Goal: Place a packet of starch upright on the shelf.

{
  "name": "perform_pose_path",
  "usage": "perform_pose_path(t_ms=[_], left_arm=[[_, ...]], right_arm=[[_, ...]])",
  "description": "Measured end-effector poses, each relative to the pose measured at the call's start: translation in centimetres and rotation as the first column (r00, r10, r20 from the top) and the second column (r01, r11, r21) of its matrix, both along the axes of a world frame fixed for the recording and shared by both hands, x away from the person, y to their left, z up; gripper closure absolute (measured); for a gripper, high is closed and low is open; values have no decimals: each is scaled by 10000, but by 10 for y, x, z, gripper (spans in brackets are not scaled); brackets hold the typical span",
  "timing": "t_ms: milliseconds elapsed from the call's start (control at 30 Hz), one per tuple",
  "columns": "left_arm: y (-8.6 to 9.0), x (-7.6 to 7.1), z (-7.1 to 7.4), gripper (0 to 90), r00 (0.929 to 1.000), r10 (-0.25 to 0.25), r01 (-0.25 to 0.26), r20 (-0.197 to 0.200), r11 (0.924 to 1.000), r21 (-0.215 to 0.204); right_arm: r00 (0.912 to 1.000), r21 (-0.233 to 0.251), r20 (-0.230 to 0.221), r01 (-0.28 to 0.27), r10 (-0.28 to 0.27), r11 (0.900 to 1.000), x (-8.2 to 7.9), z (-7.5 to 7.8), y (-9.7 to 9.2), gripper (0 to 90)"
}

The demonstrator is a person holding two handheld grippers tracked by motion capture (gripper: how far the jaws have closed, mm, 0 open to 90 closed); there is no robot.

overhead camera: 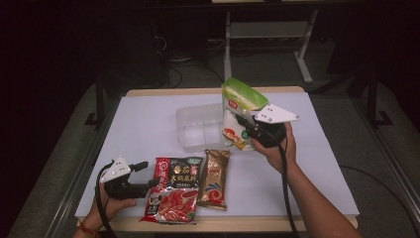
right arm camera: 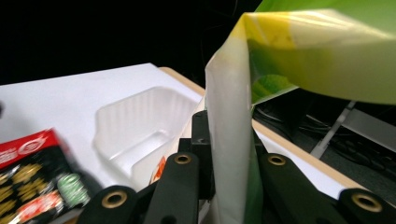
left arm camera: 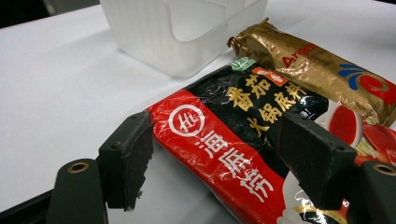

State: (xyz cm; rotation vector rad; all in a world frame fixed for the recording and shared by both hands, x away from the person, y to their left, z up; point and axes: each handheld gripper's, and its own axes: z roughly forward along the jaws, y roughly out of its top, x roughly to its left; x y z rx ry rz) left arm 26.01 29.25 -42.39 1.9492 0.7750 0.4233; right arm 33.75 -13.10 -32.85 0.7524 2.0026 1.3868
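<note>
Clearly the right tool [overhead camera: 243, 120] pinches the green and white packet [overhead camera: 237, 111] at its edge, holding it in the air right of centre, over the near-right corner of the clear plastic bin [overhead camera: 198, 126]. Its long axis stands nearly upright, green end topmost and folding over. Lowering it straight, bottom first, should seat it well. At lower left, the left tool [overhead camera: 148, 174] is spread wide, straddling a corner of the red soup-base packet [overhead camera: 173, 188], which lies flat on the table [overhead camera: 143, 124], long axis running top to bottom of the frame.
</note>
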Motion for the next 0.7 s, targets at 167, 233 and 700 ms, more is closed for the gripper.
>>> perform_pose_path(t_ms=[167,233,700], left_arm=[[1,0,-1,265,10000,-84,84,-32,9998,-204],[1,-1,-1,265,10000,-90,89,-23,9997,-229],[-5,1,-7,266,9993,-322,319,-181,9993,-199]], right_arm=[[9987,-214,72,498,-497,9985,21,-1,13,819],[9973,-306,29,734,-733,9968,30,-4,19,819],[9782,-1311,309,2077,-2055,9694,70,-21,53,820]])
